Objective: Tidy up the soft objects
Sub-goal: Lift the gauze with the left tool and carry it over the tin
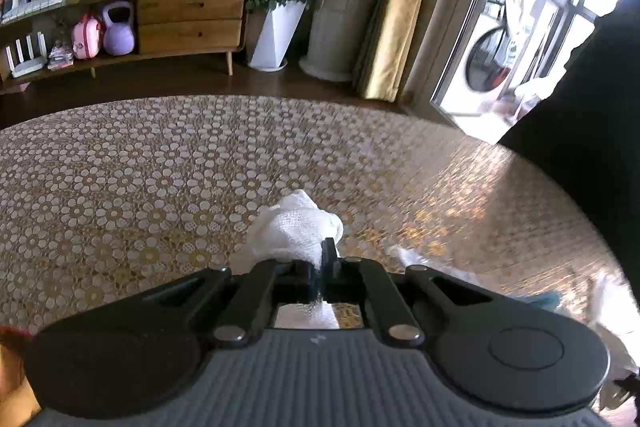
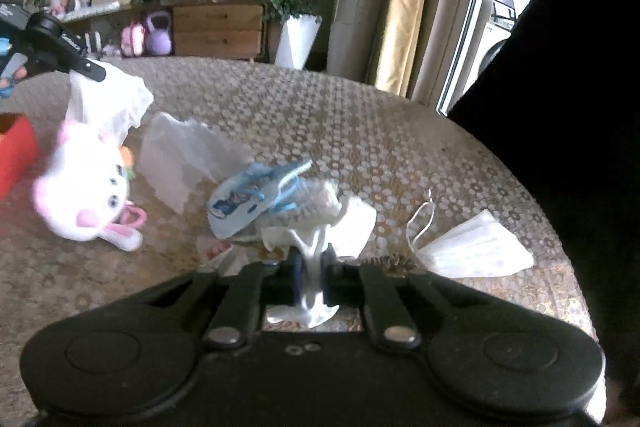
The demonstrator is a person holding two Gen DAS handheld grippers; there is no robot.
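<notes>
Right gripper point(image 2: 311, 259): fingers are pinching shut on a thin white crumpled cloth point(image 2: 352, 223) that is rising straight ahead of them, just above the desk point(image 2: 400, 131)
Left gripper point(image 1: 323, 255): fingers are closing tight on a white gauze-weave cloth point(image 1: 294, 227), which is bunching forward over the floral-patterned desk
Left gripper seen from the right wrist: it is hanging at far left, holding its cloth up clear of the surface
Pile ahead of the right fingers: blue-and-white printed soft pouch point(image 2: 244, 203), white plush rabbit with pink ears point(image 2: 88, 191) to the left, white pleated face mask point(image 2: 472, 247) to the right
Red box point(image 2: 14, 151): sitting at the left edge, nearer the left hand; I judge it the likely drop spot
Key relation: both cloths are lying forward along the finger axis
</notes>
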